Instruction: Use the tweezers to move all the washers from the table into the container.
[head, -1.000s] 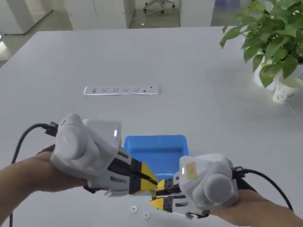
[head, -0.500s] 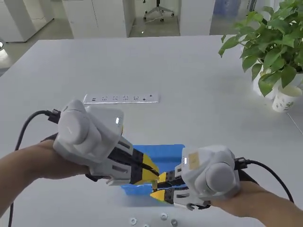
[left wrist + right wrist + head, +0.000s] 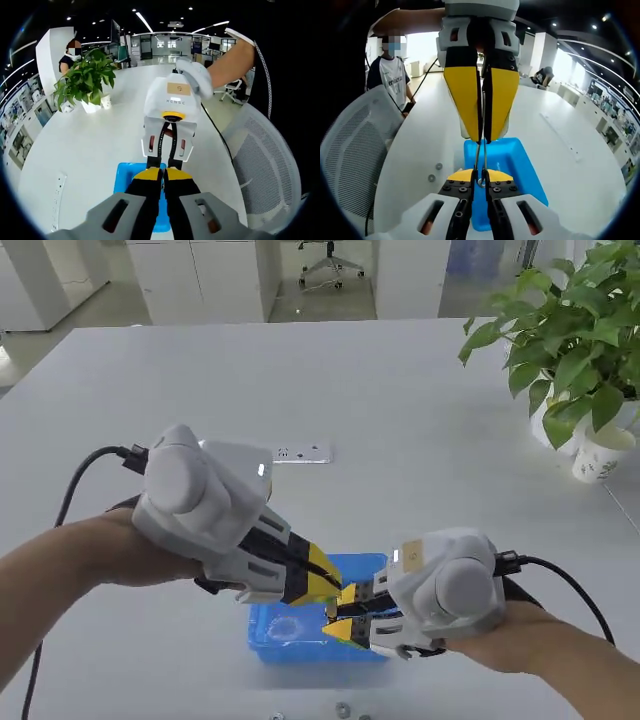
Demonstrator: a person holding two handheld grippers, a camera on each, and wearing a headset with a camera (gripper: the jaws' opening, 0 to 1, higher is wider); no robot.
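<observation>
Left gripper (image 3: pixel 483 137): clamped on tweezers (image 3: pixel 479 157). Right gripper (image 3: pixel 480 176): closed around their tips, above blue container (image 3: pixel 517 162). 2 washers (image 3: pixel 439 166) on worktop (image 3: pixel 560 165).

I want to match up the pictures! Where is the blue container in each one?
Head view: the blue container sits bottom centre, partly hidden by the jaws.
Left gripper view: bottom centre, behind that view's own jaws.
Right gripper view: centre, just past that view's own jaws.
Shared landmark: the white power strip.

Left gripper (image 3: pixel 333 587), right gripper (image 3: pixel 340 625) closed, tip-to-tip.
</observation>
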